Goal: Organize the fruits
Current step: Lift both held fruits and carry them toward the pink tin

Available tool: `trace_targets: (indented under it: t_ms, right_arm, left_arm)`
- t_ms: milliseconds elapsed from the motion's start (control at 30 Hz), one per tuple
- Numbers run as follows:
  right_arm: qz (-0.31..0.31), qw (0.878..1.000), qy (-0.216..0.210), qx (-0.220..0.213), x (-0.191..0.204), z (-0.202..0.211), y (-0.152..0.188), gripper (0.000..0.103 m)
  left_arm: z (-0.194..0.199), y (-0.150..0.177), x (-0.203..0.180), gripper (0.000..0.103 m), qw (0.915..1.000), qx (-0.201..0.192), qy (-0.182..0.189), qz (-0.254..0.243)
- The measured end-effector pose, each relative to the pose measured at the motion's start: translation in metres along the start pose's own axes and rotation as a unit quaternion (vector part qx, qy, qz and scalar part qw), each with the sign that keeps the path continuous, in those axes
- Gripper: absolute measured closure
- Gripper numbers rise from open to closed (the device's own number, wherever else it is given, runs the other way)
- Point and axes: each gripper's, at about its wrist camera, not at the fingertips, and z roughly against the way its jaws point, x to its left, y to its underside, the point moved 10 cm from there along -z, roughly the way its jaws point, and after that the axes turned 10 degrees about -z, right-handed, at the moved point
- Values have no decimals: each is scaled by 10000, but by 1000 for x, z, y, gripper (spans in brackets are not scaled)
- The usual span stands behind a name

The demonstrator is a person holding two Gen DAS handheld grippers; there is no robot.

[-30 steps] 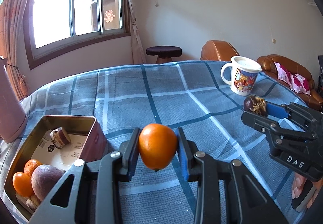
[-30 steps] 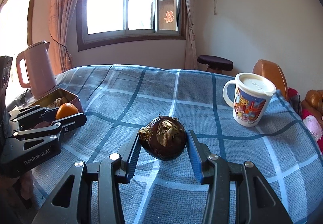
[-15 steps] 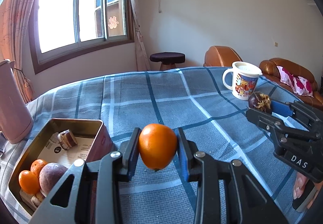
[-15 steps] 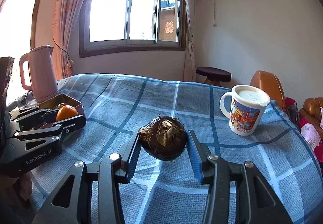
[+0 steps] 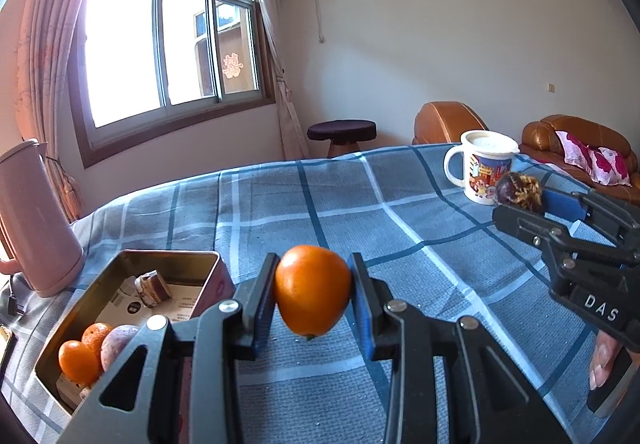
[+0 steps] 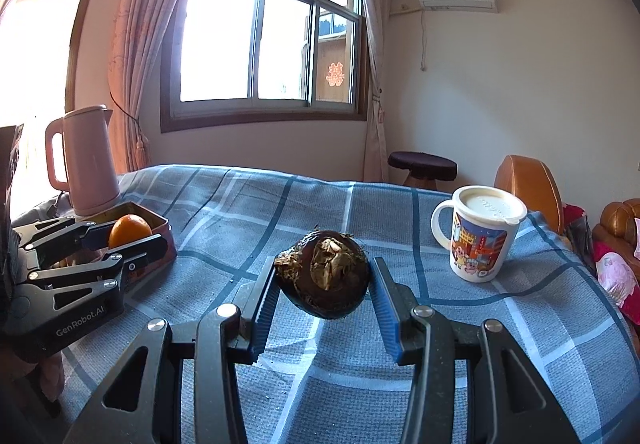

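Observation:
My left gripper (image 5: 312, 294) is shut on an orange (image 5: 312, 290) and holds it above the blue plaid tablecloth, just right of an open metal tin (image 5: 120, 268). The tin holds two small oranges (image 5: 78, 360), a purple fruit (image 5: 118, 344) and a wrapped snack (image 5: 152, 288). My right gripper (image 6: 322, 284) is shut on a dark brown water chestnut (image 6: 324, 274), held above the cloth. The right gripper also shows in the left wrist view (image 5: 520, 200), and the left gripper with its orange shows in the right wrist view (image 6: 128, 234).
A pink kettle (image 5: 34, 220) stands at the table's left edge behind the tin. A white cartoon mug (image 6: 480, 238) with a lid stands at the right. Beyond the table are a dark stool (image 6: 422, 166) and brown leather seats (image 5: 576, 148).
Both grippers have risen and tilted up a little with their fruits still held; the table sits lower in both views. The tin and mug have not moved.

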Motion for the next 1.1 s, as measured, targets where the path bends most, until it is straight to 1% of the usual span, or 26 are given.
trace_targets:
  t_ms: [200,533,1100]
  right_arm:
    - [35,10000,9,-33,1,1,-1,56]
    - [19,10000,-60,7,5,1,1,56]
    - [161,9992,-355,91,45,1,8,56]
  left_arm:
    - [4,1,3,67,10000,-29,-24,48]
    - [5,4,4,67,9999,26,46,124]
    - [11,14,15,67,9996,113,77,256]
